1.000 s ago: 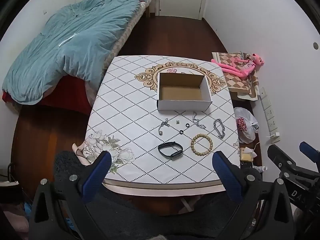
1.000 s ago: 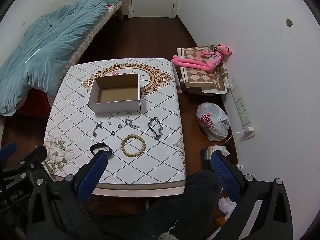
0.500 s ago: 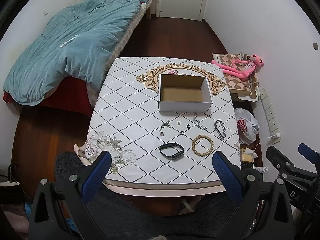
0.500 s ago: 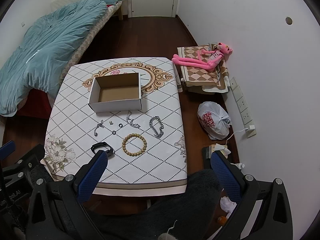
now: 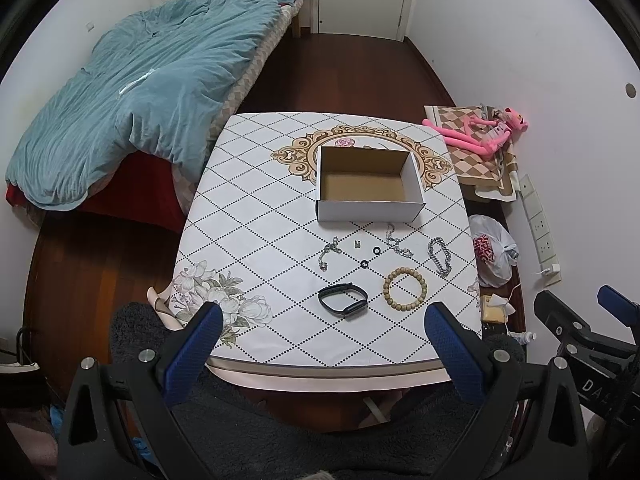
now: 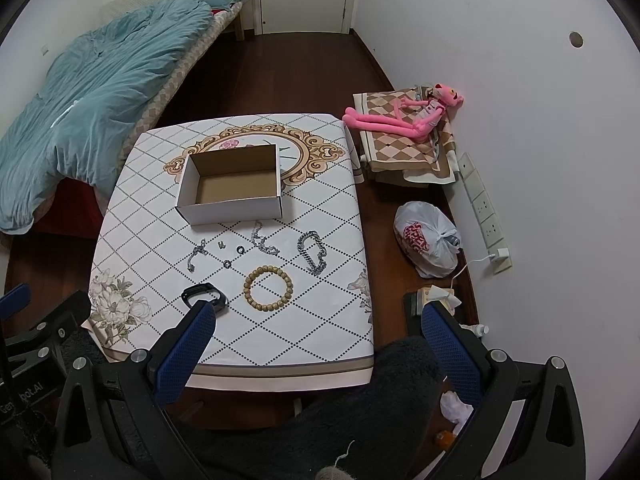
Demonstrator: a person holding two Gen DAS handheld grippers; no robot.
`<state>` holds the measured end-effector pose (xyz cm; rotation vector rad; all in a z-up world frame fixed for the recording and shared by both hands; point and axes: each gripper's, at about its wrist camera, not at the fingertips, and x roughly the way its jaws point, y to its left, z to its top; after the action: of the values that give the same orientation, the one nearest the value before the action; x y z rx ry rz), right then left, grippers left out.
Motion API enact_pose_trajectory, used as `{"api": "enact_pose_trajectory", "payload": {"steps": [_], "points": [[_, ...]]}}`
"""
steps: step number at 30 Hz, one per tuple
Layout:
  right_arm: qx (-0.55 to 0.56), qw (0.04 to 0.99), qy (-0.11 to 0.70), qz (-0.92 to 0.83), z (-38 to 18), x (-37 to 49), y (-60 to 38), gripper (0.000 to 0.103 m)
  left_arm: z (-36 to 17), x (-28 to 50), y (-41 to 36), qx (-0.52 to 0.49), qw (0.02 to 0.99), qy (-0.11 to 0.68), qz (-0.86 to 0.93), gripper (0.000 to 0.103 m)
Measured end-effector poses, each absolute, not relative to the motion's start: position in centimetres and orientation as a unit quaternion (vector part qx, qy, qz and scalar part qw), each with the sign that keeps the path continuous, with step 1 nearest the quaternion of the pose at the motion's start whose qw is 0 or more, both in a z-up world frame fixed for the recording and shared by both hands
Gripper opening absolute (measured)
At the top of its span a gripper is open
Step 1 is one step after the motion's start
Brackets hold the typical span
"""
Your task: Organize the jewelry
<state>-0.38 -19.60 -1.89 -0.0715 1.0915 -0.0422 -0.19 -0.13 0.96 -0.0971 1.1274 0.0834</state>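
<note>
An open white cardboard box (image 5: 370, 212) (image 6: 232, 210) stands empty on the patterned table (image 5: 256, 240) (image 6: 140, 232). In front of it lie a black wristband (image 5: 343, 298) (image 6: 204, 295), a wooden bead bracelet (image 5: 404, 284) (image 6: 268, 288), a thick silver chain bracelet (image 5: 440, 256) (image 6: 313, 251), two thin silver chains (image 5: 329, 253) (image 5: 396, 240), two small black rings (image 5: 376, 250) and a tiny clasp (image 5: 357, 244). My left gripper (image 5: 324, 344) and right gripper (image 6: 320, 348) are both open and empty, held high above the table's near edge.
A bed with a teal duvet (image 5: 132, 92) is at the left. A pink plush toy (image 6: 404, 118) on a checkered cushion, a white plastic bag (image 6: 426, 238) and a wall power strip (image 6: 484, 208) are on the right. Dark wood floor surrounds the table.
Both grippers have drifted slightly, so the table sits a little lower and farther in view. Nothing on the table has moved.
</note>
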Motion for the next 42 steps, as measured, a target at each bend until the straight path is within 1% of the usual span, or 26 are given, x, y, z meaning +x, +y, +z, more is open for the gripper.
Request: {"api": "enact_pose_trajectory", "payload": {"steps": [42], "points": [[-0.031,0.854,0.518,-0.020,-1.54,-0.50,-19.89,0.103,1.19,-0.25,-0.55,-0.045,0.846,0.531,0.038,0.103]]}}
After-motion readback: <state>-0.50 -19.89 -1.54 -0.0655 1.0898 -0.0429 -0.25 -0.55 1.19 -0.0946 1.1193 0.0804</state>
